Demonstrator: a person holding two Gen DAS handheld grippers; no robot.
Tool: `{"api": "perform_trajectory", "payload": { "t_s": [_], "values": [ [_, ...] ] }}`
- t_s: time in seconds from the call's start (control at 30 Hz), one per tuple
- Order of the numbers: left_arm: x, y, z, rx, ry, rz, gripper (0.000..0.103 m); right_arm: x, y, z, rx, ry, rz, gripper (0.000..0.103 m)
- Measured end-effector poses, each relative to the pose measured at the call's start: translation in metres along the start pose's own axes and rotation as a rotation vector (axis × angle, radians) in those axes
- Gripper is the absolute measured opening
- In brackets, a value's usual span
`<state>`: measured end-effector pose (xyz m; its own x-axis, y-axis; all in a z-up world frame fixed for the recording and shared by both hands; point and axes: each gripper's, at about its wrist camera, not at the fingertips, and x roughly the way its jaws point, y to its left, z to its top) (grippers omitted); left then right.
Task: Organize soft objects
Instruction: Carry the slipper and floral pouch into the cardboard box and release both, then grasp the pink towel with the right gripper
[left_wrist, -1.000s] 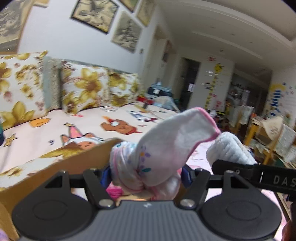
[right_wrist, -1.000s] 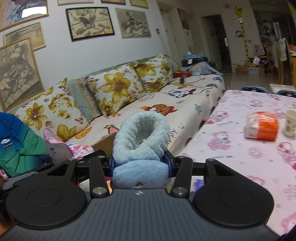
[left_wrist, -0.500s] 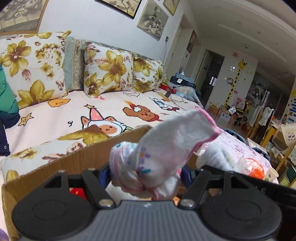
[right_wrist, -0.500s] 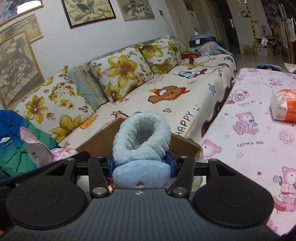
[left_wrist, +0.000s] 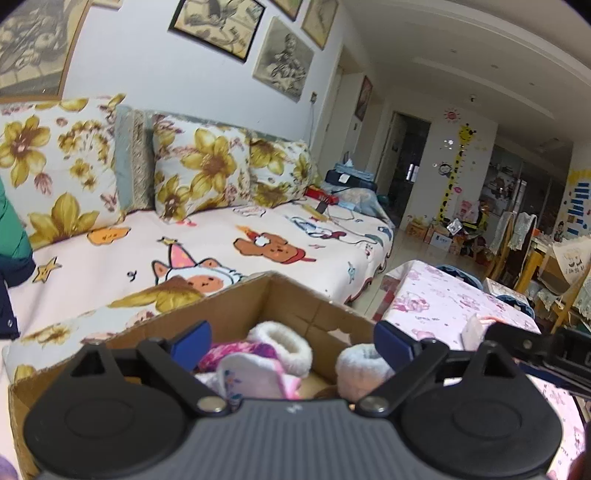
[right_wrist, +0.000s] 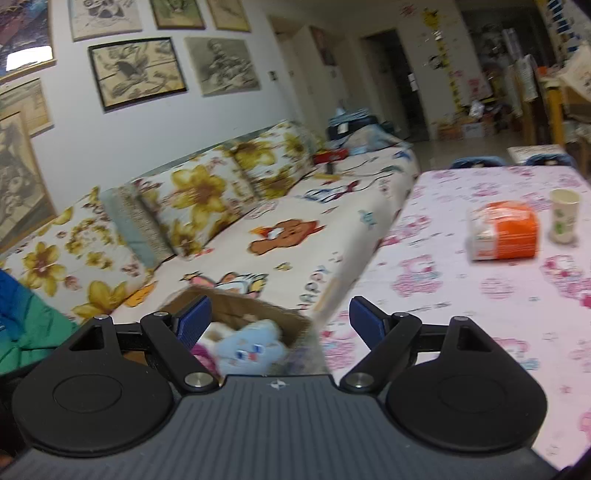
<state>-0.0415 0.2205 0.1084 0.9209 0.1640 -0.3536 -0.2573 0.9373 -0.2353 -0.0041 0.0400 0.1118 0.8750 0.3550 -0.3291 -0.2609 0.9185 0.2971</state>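
Observation:
A cardboard box (left_wrist: 236, 314) sits between the sofa and the table. In the left wrist view it holds a white-and-pink sock (left_wrist: 251, 380), a white fluffy bootie (left_wrist: 284, 343) and another white fluffy piece (left_wrist: 360, 373). My left gripper (left_wrist: 291, 341) is open and empty just above the box. In the right wrist view the box (right_wrist: 236, 308) holds a light blue fluffy slipper (right_wrist: 251, 349). My right gripper (right_wrist: 280, 319) is open and empty above it. The right gripper's black body (left_wrist: 535, 349) shows at the left view's right edge.
A sofa (left_wrist: 207, 254) with flowered cushions (left_wrist: 199, 173) runs behind the box. A table with a pink printed cloth (right_wrist: 480, 280) lies to the right, with an orange packet (right_wrist: 504, 236) and a paper cup (right_wrist: 563, 216). A blue-green jacket (right_wrist: 22, 317) lies at left.
Both grippers have opened. The white-and-pink sock dropped from the left one into the box, and the blue slipper dropped from the right one into the box.

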Motion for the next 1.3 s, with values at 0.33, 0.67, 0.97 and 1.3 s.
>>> {"api": "perform_trajectory", "payload": {
  "t_s": [0.33, 0.67, 0.97, 1.3],
  "values": [
    [-0.009, -0.026, -0.007, 0.085, -0.021, -0.077, 0.095, -0.026, -0.020, -0.016, 0.003, -0.005, -0.093, 0.102],
    [-0.012, -0.049, -0.017, 0.173, -0.027, -0.100, 0.097, -0.028, -0.027, -0.025, -0.002, 0.023, -0.126, 0.102],
    [-0.015, -0.064, -0.024, 0.219, -0.030, -0.127, 0.102, -0.028, -0.032, -0.032, -0.033, 0.065, -0.152, 0.103],
    [-0.016, -0.081, -0.031, 0.270, -0.026, -0.170, 0.102, -0.022, -0.036, -0.036, -0.064, 0.098, -0.177, 0.103]
  ]
}}
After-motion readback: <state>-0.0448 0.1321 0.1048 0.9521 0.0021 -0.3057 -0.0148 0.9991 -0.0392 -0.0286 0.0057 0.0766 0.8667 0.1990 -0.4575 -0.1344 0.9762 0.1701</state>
